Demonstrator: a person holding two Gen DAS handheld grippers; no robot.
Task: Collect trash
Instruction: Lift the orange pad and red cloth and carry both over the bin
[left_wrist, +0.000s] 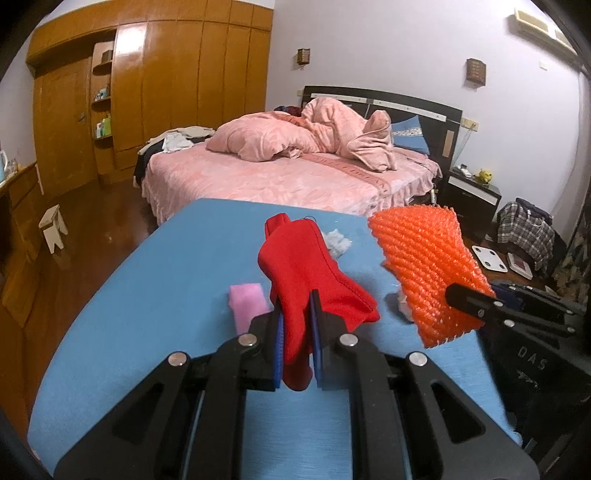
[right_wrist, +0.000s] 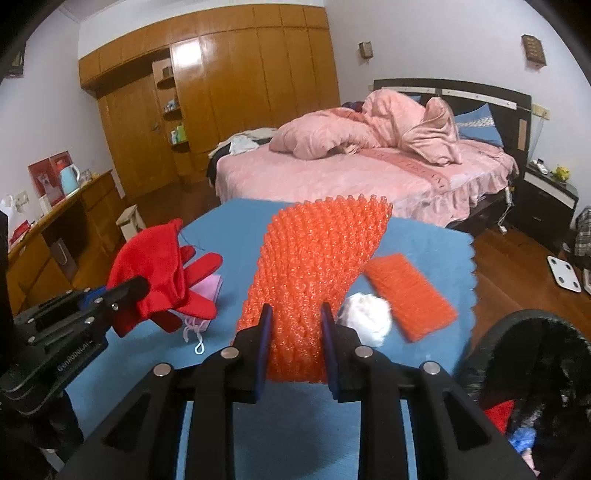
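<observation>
Trash items lie on and above a blue cloth-covered table (right_wrist: 436, 251) that stands at the foot of a pink bed (right_wrist: 351, 177). Left gripper (left_wrist: 297, 317): jaws drawn close together and clamped on a red glove (left_wrist: 306, 266), which hangs clear of the table surface; in the right wrist view the same glove (right_wrist: 155, 266) shows its spread fingers above a pink pouch (right_wrist: 210, 288). Right gripper (right_wrist: 295, 325): jaws narrowed onto an orange foam net (right_wrist: 317, 266), which stands up from the pads and is lifted off the cloth; in the left wrist view this net (left_wrist: 424, 258) appears to the right of the glove, with one black finger of the right gripper across its lower edge. Items resting on the table: a second orange foam net (right_wrist: 410, 295), lying flat to the right of the held one; a white crumpled wad (right_wrist: 369, 317), just beside the right gripper's right pad; and a pink sponge-like block (left_wrist: 247, 306), just left of the left gripper's pads. A dark bin (right_wrist: 535, 369) with a black liner sits at the lower right of the right wrist view, beside the table edge, with red and blue scraps visible inside it. Both held items are apart from the bin.
</observation>
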